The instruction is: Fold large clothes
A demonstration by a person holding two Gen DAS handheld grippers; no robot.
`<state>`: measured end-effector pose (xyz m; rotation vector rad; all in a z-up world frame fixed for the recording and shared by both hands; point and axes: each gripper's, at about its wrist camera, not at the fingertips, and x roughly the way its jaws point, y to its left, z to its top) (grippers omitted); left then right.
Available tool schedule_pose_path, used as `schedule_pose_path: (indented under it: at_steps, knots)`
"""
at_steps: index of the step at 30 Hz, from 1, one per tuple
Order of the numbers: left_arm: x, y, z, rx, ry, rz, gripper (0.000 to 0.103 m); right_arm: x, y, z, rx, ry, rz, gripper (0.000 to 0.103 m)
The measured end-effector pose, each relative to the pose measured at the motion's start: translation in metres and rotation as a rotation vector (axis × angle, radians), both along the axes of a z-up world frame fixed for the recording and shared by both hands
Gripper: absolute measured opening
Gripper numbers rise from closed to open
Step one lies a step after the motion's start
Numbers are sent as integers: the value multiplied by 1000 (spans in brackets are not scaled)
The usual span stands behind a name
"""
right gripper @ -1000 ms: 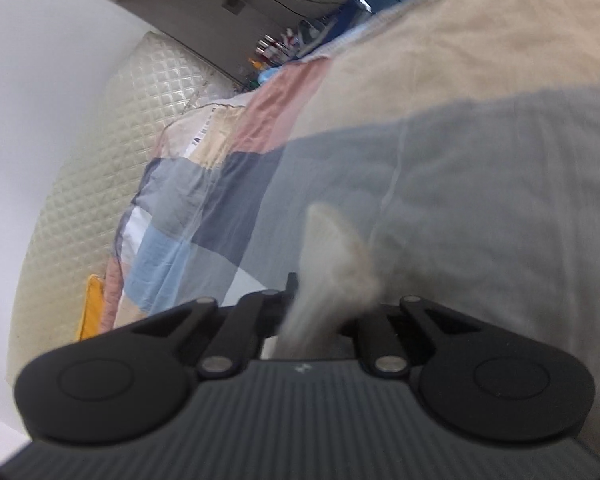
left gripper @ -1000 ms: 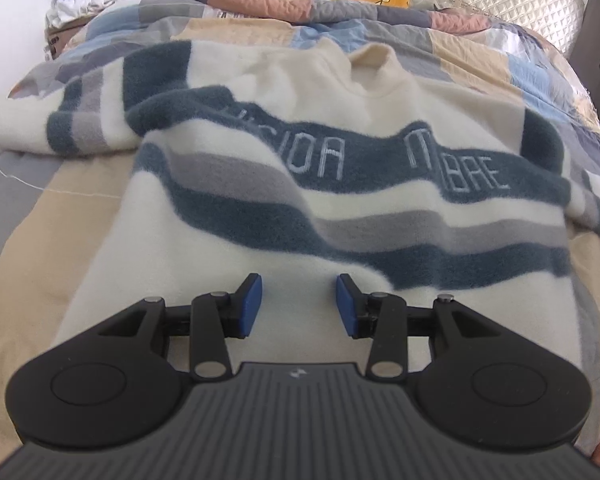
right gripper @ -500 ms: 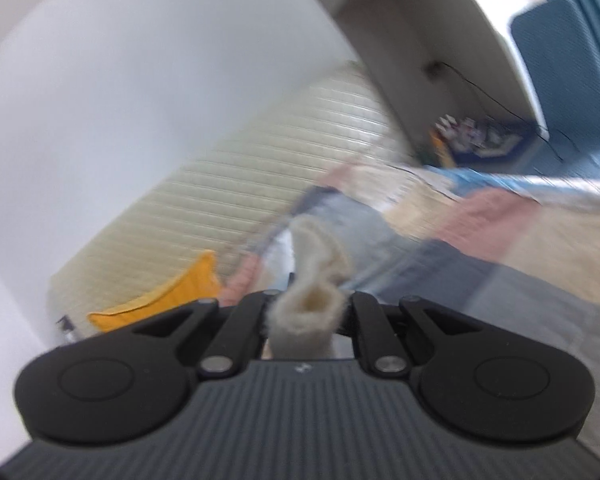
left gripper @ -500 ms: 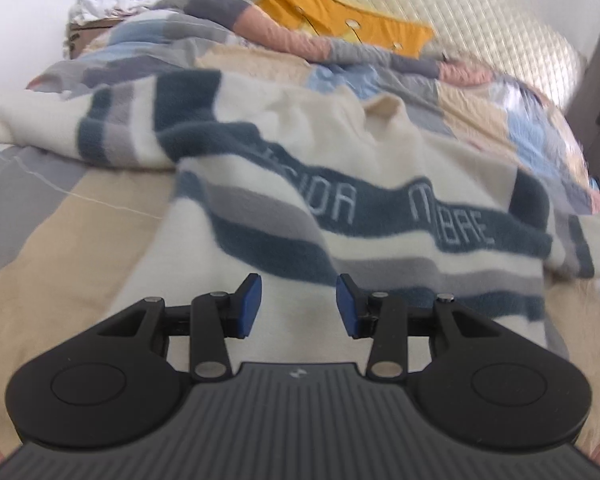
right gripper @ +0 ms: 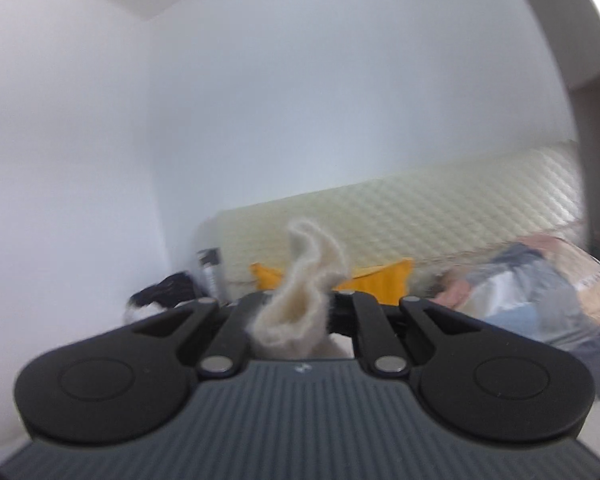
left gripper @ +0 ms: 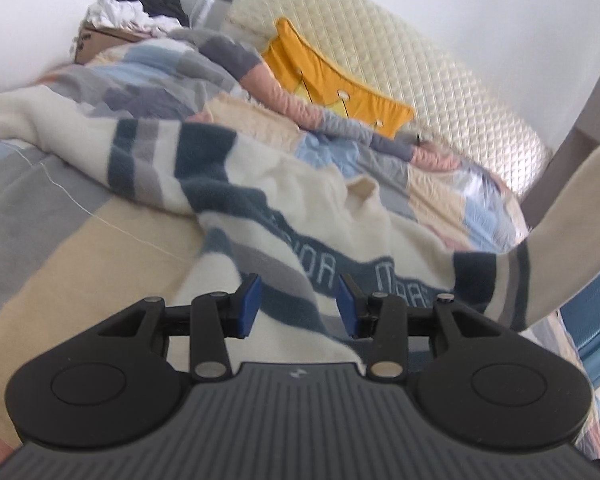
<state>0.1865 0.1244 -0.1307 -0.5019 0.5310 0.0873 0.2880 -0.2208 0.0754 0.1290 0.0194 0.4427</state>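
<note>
Right gripper (right gripper: 300,312) is clamped on a tuft of cream fleece, the cuff end of the sweater's sleeve (left gripper: 572,216), which rises taut out of the left wrist view at its right edge. Left gripper (left gripper: 298,306) hangs above the garment with blue pads (left gripper: 249,306) partly apart and nothing between them.

Sweater (left gripper: 284,216): cream fleece with navy and grey bands and stitched lettering across the chest. It lies spread on the patchwork bedspread (left gripper: 60,240), collar toward the quilted headboard (left gripper: 420,76) and yellow cushion (left gripper: 340,84); the other sleeve trails off toward the left of frame.

Handling, judged: thick, soft, limp pile; light for its bulk. It should bunch and drag on the bedding, not slide. No stiffness, so a single pinch lifts only a peak.

Best holds, judged: cuffs, shoulder seams, hem corners. A pinch mid-panel would likely wrinkle the body.
</note>
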Motion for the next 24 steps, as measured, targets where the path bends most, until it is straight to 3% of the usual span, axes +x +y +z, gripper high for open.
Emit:
schedule_pose_path:
  at_steps: [5,7,10,13,20,24]
  knots:
    - [-19,34,9,-40,-37,81,47,-34,85,-20,-78,17,138,10]
    - [-21,44,13,-7,-20,98,47,-45,113,-37,-104,39,184,10]
    - [-27,58,18,27,-27,128,47,-57,152,-75,-131,121,241,10]
    - [-34,75,18,-18,-42,136,47,-72,189,-122,-198,209,283,10]
    - [-37,91,10,-77,-42,140,47,-90,240,-215,-325,372,333,12]
    - [-35,88,7,-76,-31,119,47,-96,257,-236,-386,413,359,13]
